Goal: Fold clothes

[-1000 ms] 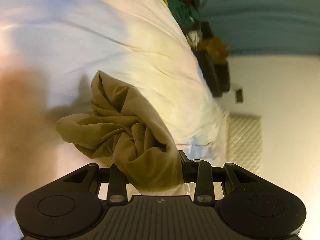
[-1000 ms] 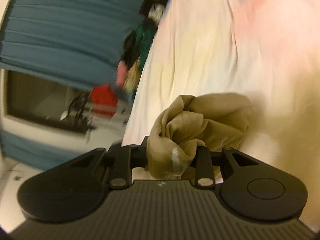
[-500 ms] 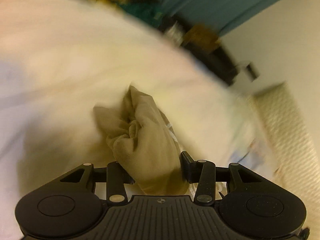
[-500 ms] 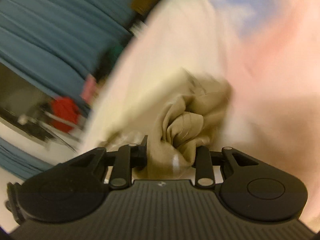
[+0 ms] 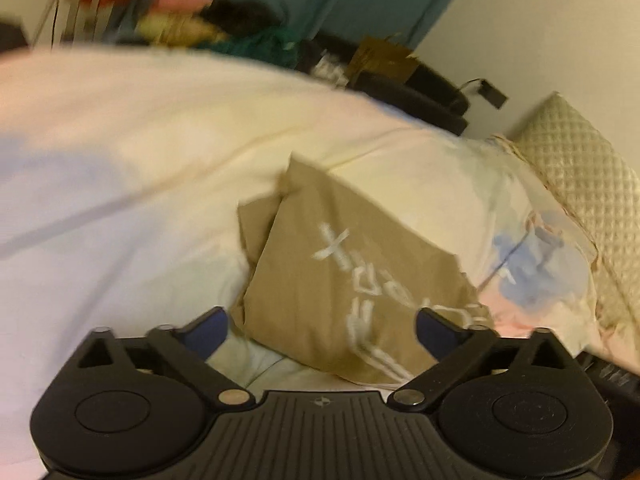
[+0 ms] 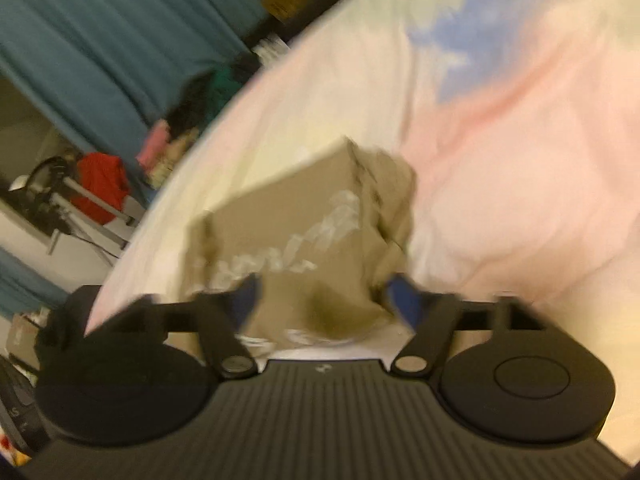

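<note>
Khaki T-shirt (image 5: 344, 280) with white lettering lies folded flat on the pastel bedsheet (image 5: 120, 168). I see my left gripper (image 5: 322, 326) with jaws opening wide, clear of the cloth. My right gripper (image 6: 322, 300) jaws are opening too, the shirt's near edge loose between them.

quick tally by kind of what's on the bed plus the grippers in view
Khaki garment with white lettering, lying on the bed sheet: 1
Pillow with a blue print: 1
Grippers, both with jaws opening and pads off the garment: 2, the left gripper and the right gripper
Total: 4
</note>
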A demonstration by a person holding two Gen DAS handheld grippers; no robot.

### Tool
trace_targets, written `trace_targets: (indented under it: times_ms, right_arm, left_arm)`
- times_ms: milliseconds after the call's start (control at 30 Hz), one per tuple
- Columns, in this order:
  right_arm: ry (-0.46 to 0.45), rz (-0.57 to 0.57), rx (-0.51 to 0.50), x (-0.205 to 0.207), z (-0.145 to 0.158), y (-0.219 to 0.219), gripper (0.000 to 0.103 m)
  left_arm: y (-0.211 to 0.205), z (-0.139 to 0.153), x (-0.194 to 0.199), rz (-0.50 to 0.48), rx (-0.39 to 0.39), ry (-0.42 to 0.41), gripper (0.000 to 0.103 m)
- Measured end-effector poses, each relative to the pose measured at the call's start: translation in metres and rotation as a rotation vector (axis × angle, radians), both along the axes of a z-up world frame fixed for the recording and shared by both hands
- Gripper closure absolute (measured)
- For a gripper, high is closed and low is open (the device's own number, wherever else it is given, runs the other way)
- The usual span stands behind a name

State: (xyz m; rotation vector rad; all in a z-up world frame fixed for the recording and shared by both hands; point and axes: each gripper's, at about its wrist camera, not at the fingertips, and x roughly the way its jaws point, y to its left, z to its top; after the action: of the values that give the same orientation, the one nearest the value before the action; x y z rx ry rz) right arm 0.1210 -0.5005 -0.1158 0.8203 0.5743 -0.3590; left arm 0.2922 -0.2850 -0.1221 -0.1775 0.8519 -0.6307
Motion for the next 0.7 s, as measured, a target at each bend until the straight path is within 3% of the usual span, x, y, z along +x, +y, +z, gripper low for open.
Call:
trace_targets:
  times_ms: [167, 300, 700]
  right_arm:
    - [-0.057, 0.069, -0.13, -0.033, 0.063, 0.038, 0.01]
    - [-0.116, 0.098, -0.211, -0.065, 0.101, 0.068, 0.01]
    - [-0.232, 0.164, -0.431, -0.154, 0.144, 0.16, 0.01]
  left_arm:
    - [0.015, 0.055, -0.041, -0.038, -0.007, -0.133, 0.0]
    - [0.048, 0.098, -0.096, -0.037, 0.019, -0.248, 0.0]
    - [0.152, 0.163, -0.214, -0.006, 0.01, -0.431, 0.0]
